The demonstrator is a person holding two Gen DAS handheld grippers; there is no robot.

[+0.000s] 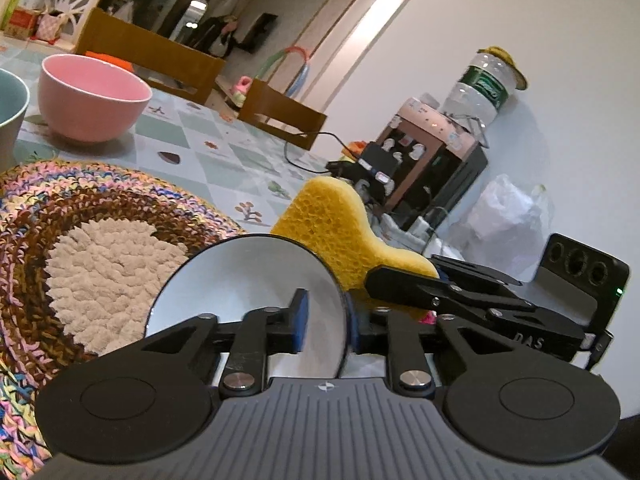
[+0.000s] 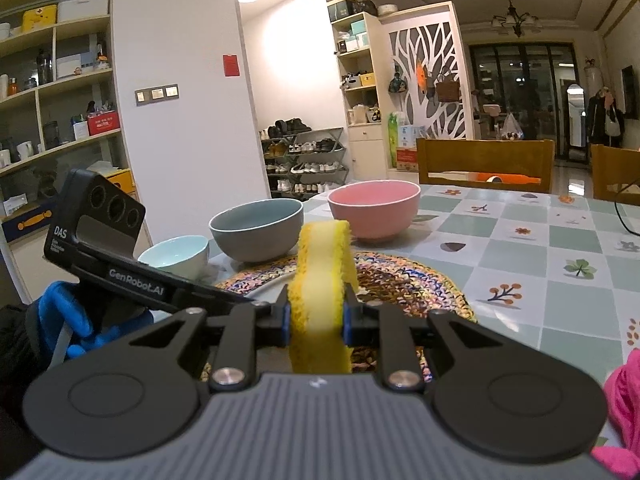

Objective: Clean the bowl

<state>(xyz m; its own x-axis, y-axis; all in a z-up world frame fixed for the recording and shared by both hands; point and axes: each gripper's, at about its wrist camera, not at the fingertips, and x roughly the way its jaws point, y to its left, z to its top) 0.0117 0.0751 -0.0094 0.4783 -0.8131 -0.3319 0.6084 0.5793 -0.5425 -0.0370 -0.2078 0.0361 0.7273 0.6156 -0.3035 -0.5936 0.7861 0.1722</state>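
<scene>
Left wrist view: left tool [image 1: 324, 316] clamped on the rim of a small white glazed bowl with a thin dark edge [image 1: 240, 288], one blue pad inside the bowl, the other outside; bowl tilted, mouth turned toward the camera, held just ahead of the tool over a round multicoloured crocheted mat with a cream centre [image 1: 80, 216]. Yellow cellulose sponge [image 1: 332, 220] just beyond the bowl's far rim, carried by the right tool [image 1: 400, 280] entering from the right side. Contact between sponge and bowl: cannot tell.

Progress, as a judgement: bowl gripped, sponge gripped and brought close; wiping of the interior apparently still to do. Interior looks plain white, no visible residue.

Right wrist view: right tool clamped on the yellow sponge, standing on edge between the blue pads. Shown only here: small pale-blue ceramic bowl [image 2: 176, 256], grey-blue bowl [image 2: 256, 228] and pink bowl [image 2: 374, 208] lined up ahead on the checked worktop [image 2: 540, 248]; blue-gloved hand [image 2: 64, 320] at left. White bowl largely hidden here. Shown only in the left view: white bowl's interior and the grip on its rim.
</scene>
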